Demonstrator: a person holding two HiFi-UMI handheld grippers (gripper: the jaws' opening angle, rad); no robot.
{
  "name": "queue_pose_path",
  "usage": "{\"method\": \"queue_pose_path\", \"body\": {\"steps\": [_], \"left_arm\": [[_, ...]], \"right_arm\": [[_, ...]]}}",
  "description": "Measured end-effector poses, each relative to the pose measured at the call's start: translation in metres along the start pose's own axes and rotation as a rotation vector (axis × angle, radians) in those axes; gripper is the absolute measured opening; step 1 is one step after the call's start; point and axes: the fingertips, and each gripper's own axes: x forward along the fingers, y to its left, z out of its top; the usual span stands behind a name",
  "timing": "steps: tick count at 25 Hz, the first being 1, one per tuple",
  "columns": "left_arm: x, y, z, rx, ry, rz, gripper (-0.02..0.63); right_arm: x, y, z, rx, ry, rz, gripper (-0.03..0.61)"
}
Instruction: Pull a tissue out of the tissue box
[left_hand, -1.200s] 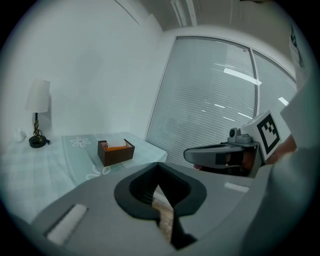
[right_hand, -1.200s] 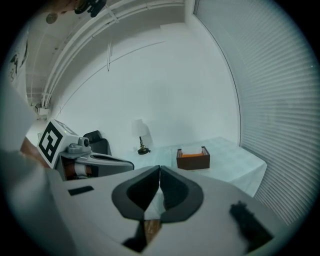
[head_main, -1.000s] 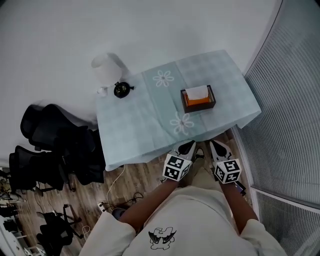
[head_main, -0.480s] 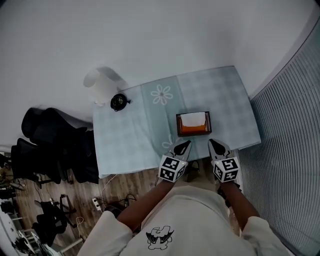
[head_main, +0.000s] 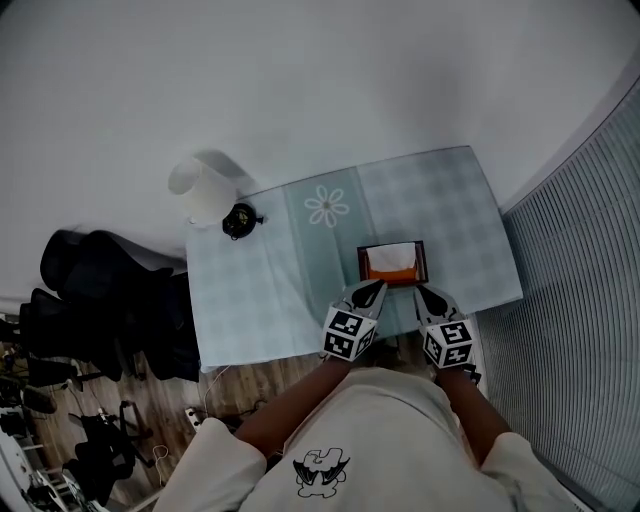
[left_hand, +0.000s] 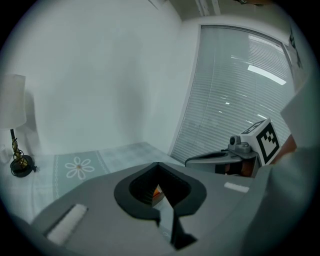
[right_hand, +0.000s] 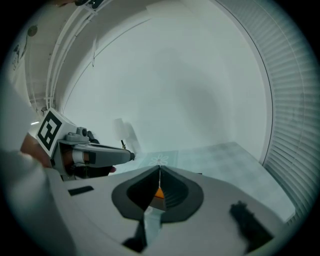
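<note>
The tissue box (head_main: 393, 264), a white tissue (head_main: 392, 253) standing up from it, sits near the front edge of the table (head_main: 260, 290). The left gripper (head_main: 374, 288) and right gripper (head_main: 424, 292) are just before it, both pinched closed and empty. A lamp (head_main: 198, 188) and a small black object (head_main: 240, 220) stand well apart at the far-left corner.

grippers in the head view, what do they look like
Left gripper and right gripper: grey bodies, pointed black-lined jaws, each with a white cube of black square markers. The person wears a cream top with a black print.
</note>
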Motion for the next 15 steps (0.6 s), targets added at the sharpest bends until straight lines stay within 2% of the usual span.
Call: {"method": "queue_pose_path", "body": {"steps": [11,15], "left_arm": [[0.020,0.018,-0.012,-0.032,0.048,0.015,0.005],[0.020,0.024,-0.006,-0.038,0.034,0.034,0.006]], "right_arm": [[0.022,-0.015,-0.004,-0.031,0.063,0.019,0.015],[0.029,-0.024,-0.003,-0.054,0.077,0.014,0.015]]}}
